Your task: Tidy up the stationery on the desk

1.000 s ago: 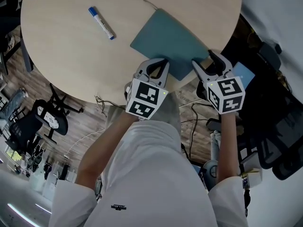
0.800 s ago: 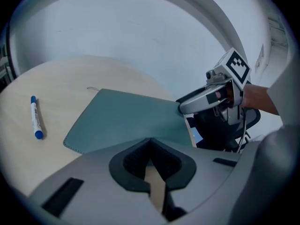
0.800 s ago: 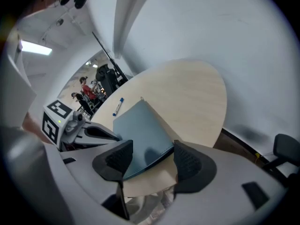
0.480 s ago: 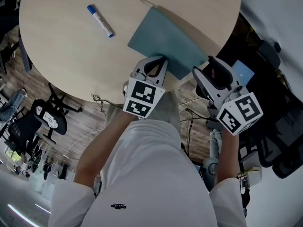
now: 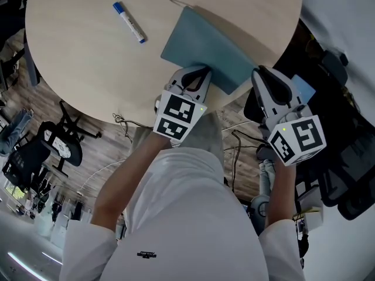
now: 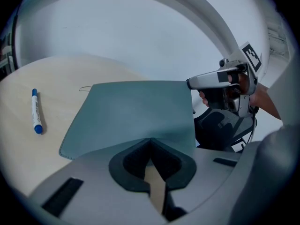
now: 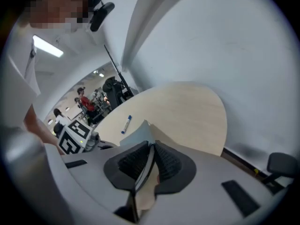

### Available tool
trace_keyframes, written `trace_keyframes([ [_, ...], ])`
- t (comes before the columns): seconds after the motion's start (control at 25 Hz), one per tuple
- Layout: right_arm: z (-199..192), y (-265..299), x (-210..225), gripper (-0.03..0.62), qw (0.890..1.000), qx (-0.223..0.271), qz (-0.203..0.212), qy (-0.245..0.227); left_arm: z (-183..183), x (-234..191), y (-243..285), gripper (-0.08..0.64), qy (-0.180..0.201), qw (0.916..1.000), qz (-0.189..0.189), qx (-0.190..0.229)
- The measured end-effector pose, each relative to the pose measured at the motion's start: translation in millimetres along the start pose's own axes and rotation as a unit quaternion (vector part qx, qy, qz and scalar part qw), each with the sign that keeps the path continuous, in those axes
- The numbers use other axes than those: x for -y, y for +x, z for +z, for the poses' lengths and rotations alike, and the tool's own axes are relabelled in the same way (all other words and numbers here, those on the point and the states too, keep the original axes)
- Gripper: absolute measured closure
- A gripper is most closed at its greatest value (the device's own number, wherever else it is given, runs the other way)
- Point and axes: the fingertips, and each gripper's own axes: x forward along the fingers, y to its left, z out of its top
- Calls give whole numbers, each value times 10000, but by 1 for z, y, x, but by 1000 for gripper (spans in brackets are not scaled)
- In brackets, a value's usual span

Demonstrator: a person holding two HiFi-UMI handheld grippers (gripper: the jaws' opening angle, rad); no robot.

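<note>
Two pinches on folder (image 5: pixel 205 43) near edge at table (image 5: pixel 88 57) rim: left gripper (image 5: pixel 197 74) tight, right gripper (image 5: pixel 259 74) jaws just closed.

you wear a white shirt (image 5: pixel 176 215) with short sleeves (image 5: pixel 88 244). your left gripper (image 5: pixel 200 72) and right gripper (image 5: pixel 261 71) are grey with black-and-white cubes (image 5: pixel 179 117).

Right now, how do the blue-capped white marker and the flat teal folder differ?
The blue-capped white marker lies free; the flat teal folder is pinched by the left gripper and the right gripper, whose fingers have just been closing on its corner. The marker is a slim stick; the folder a broad sheet. Both are stationery at the round pale wooden table.
</note>
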Motion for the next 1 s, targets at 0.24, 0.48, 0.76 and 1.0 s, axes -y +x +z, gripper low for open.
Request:
trace_keyframes([
  [0.24,-1,3,-5,531,9999,-22,-124,28,35,12,-20,537,621,9975,-224,233],
  [0.48,-2,-4,-15,531,9998,44,-160,57,83,24,-42,522,1545,9864,-498,262],
  [0.76,10,-10,-26,531,9998,157,-108,-45,103,28,-41,414,2426,9661,-863,-171],
  [1.0,13,-13,-32,532,9996,132,-36,-232,123,37,-42,413,3452,9298,-1169,-504],
])
